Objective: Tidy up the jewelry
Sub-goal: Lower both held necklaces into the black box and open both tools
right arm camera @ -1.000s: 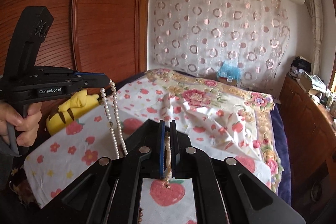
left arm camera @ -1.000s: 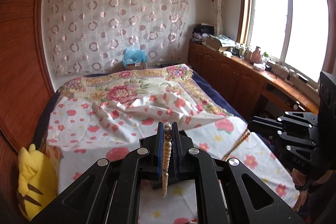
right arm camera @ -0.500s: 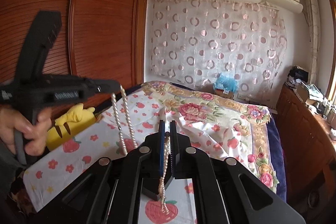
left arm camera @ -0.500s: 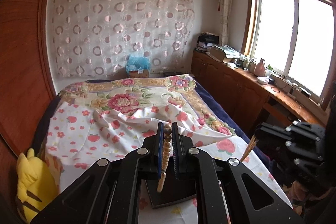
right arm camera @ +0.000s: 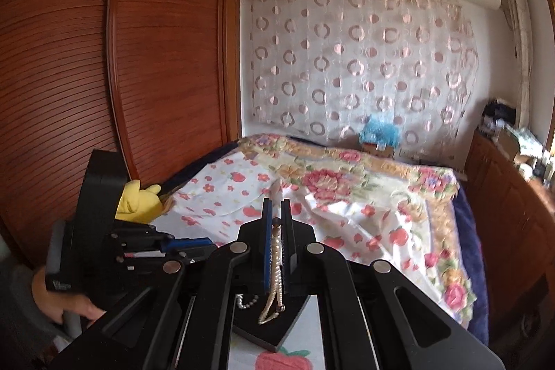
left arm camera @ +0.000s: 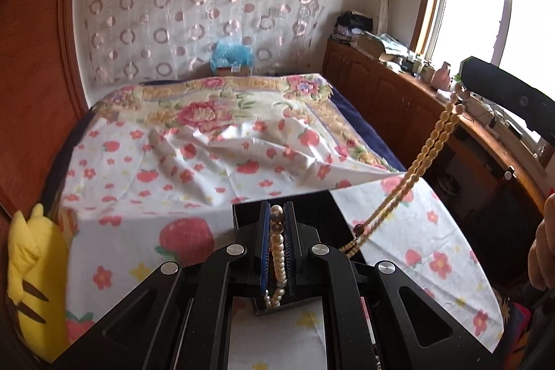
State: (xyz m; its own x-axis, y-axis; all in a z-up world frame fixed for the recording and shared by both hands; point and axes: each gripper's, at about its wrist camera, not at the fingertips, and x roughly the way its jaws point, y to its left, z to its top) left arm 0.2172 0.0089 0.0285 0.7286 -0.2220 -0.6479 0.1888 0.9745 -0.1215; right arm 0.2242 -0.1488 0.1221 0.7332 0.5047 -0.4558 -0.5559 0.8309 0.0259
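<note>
Each light, limp, slippery strand is gripped across its beads: pearl necklace (left arm camera: 276,252) in the clamped left claw (left arm camera: 276,224), tan bead necklace (left arm camera: 425,158) in the clamped right claw (right arm camera: 276,224).

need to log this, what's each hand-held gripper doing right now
Left hand-held gripper: shut on the pearl string.
Right hand-held gripper: shut on the tan bead string.

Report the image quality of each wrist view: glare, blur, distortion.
Left wrist view: the window is blown out to white, the yellow plush toy at the edge is smeared, and fisheye bends the wardrobe edge. Right wrist view: evenly lit with no glare, the cabinet top at right is blurred, and the wardrobe bows strongly.
</note>
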